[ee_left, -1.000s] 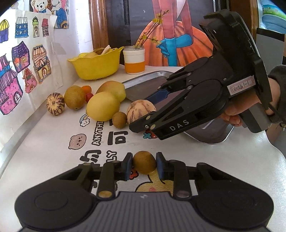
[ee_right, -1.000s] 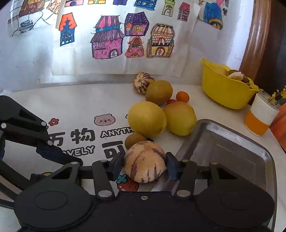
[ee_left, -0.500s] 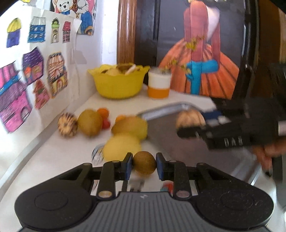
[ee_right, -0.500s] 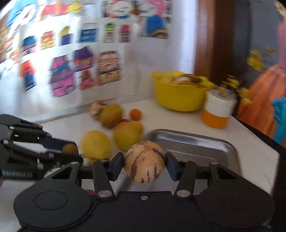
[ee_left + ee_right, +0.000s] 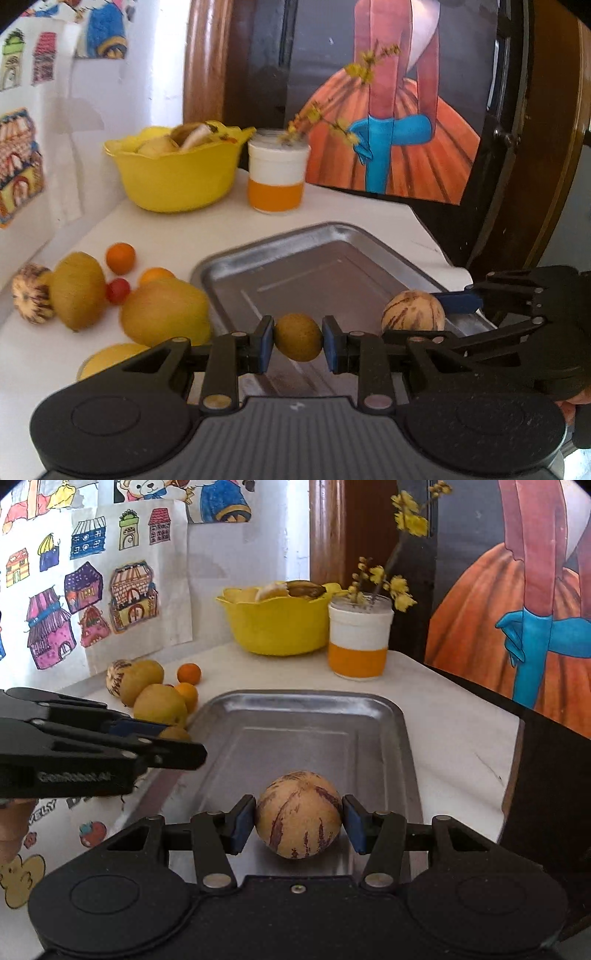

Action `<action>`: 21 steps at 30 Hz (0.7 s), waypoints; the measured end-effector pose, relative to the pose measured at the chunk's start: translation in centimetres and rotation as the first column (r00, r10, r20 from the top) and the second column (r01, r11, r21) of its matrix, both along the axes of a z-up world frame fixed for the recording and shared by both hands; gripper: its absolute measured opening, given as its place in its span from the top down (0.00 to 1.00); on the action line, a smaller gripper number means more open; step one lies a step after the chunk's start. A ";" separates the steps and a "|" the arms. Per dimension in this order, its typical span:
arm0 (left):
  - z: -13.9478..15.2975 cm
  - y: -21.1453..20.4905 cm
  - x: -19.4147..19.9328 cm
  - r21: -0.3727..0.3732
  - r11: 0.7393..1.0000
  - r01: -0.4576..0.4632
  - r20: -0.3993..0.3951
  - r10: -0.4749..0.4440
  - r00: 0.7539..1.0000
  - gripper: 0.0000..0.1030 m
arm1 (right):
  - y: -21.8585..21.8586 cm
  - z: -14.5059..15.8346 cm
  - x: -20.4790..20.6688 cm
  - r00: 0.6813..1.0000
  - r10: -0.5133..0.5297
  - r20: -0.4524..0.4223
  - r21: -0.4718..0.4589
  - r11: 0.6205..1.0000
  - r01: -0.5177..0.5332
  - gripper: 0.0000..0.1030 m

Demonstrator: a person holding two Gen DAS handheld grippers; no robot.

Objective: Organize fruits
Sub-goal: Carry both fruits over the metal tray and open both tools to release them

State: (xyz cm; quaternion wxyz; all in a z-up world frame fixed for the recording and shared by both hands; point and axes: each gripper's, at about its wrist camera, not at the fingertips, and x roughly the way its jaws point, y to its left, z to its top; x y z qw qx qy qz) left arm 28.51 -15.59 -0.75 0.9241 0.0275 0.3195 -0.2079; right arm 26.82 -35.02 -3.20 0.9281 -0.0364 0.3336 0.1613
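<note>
Fruit was in both our grippers: the left gripper (image 5: 297, 342) clamped a small brown fruit (image 5: 297, 342), the right gripper (image 5: 298, 827) a striped melon (image 5: 298, 814), both seemingly just above the tray (image 5: 397, 716), which held nothing; the yellow fruits (image 5: 164, 312) waited beside it

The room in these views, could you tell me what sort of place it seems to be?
Probably a home, perhaps a dining corner or a child's area. Coloured house drawings are taped to the wall, a large painting leans behind the white table, and a yellow bowl of scraps stands beside a flower cup.
</note>
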 end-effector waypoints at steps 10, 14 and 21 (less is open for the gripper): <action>-1.4 -1.0 0.4 0.025 1.000 0.013 -0.047 -0.012 0.999 0.70 | -0.4 -0.4 -0.4 1.000 -0.005 0.009 0.005 1.000 0.005 0.48; -1.2 -0.8 0.2 0.016 1.000 0.008 -0.044 -0.007 0.999 0.54 | -0.3 -0.4 -0.6 1.000 -0.011 0.020 0.003 1.000 0.011 0.48; 0.2 0.6 -1.2 -0.059 0.998 -0.028 -0.030 0.026 0.999 0.35 | -0.1 0.7 -2.4 0.997 -0.028 0.066 0.001 1.000 0.028 0.31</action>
